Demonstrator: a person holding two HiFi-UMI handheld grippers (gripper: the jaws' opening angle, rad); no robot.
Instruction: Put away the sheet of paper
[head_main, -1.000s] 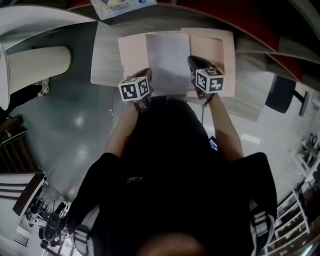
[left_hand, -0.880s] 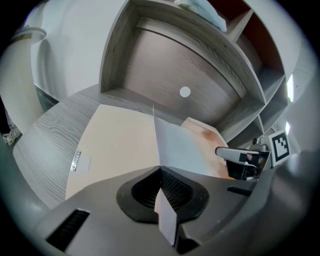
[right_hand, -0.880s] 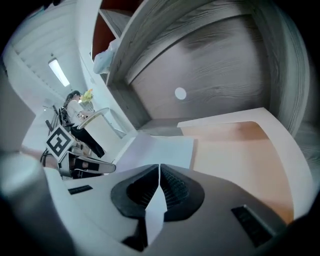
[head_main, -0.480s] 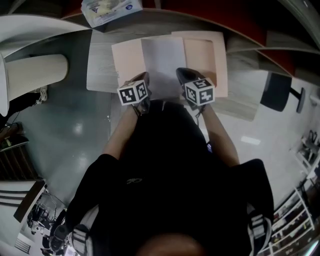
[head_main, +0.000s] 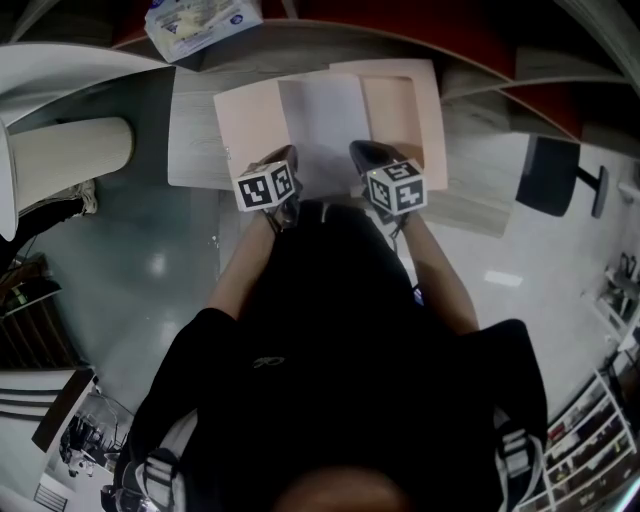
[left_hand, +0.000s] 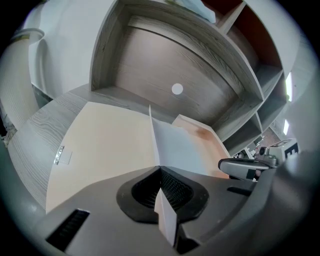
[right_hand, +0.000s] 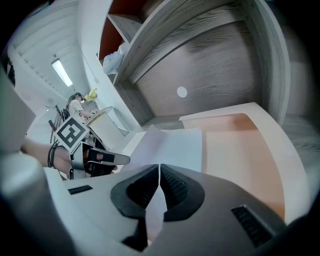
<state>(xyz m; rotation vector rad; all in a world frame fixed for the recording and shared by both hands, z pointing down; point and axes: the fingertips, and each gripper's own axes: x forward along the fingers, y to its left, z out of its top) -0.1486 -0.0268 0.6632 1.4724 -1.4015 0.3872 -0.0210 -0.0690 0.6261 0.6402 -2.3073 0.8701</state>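
Observation:
A white sheet of paper (head_main: 322, 120) lies over an open peach folder (head_main: 248, 122) on the grey desk. My left gripper (head_main: 284, 160) is shut on the sheet's near left edge, and my right gripper (head_main: 363, 155) is shut on its near right edge. In the left gripper view the sheet (left_hand: 181, 146) runs edge-on into the closed jaws of the left gripper (left_hand: 160, 169), with the folder (left_hand: 102, 145) beneath. In the right gripper view the paper (right_hand: 172, 145) passes between the closed jaws of the right gripper (right_hand: 158, 169), beside the folder's right flap (right_hand: 242, 145).
A shelf unit's wooden back panel (left_hand: 165, 65) with a white round cap (left_hand: 177, 89) rises behind the desk. A plastic-wrapped package (head_main: 198, 22) lies on the shelf at the upper left. A pale rounded cylinder (head_main: 70, 150) stands off the desk's left side. A metal clip (left_hand: 59, 156) sits on the folder.
The right gripper has drawn a little closer to the left one. Both keep their hold on the sheet's near edge, and the whole scene has shifted slightly left in the head view.

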